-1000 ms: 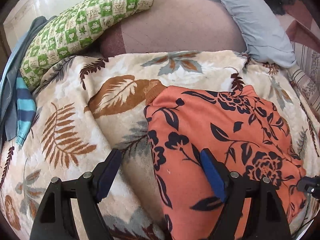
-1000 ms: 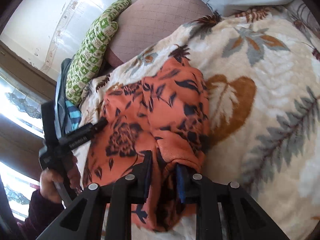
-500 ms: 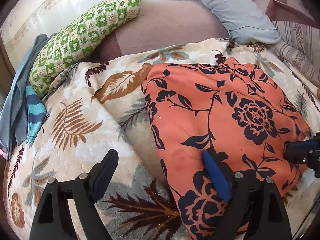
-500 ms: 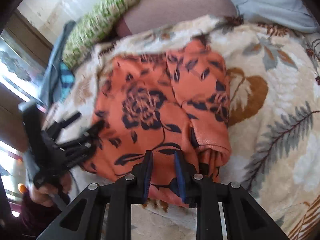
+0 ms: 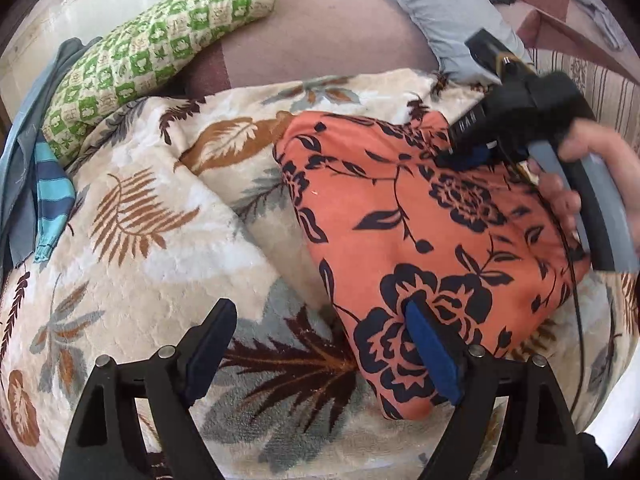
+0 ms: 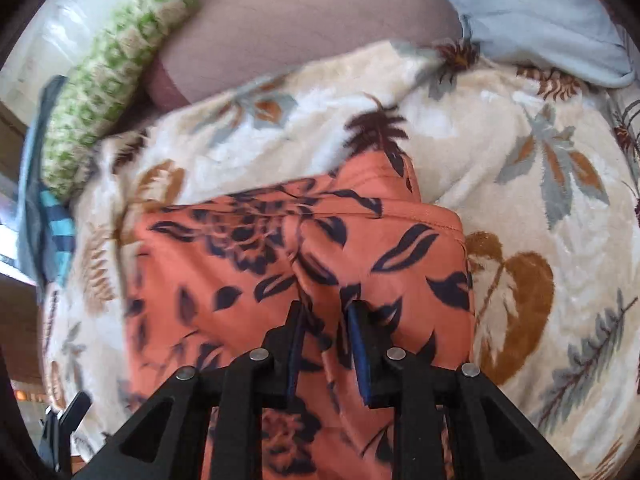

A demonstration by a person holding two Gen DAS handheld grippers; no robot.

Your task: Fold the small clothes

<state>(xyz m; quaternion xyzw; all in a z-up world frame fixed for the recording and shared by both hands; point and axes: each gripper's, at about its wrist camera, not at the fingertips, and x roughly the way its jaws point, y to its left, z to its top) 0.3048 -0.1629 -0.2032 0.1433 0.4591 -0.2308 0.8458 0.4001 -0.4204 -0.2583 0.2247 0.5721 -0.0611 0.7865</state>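
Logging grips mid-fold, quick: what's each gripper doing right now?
Left gripper: open, holding nothing.
Right gripper: shut on the orange garment.

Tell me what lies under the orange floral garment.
The orange floral garment lies on a cream leaf-print blanket, which shows around its edges. The right gripper pinches a fold of it. Whatever sits beneath the garment's middle is covered and cannot be seen.

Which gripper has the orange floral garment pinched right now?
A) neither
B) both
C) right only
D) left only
C: the right gripper has its pads closed on a ridge of the orange floral garment, while the left gripper stands wide open, one finger merely over the cloth.
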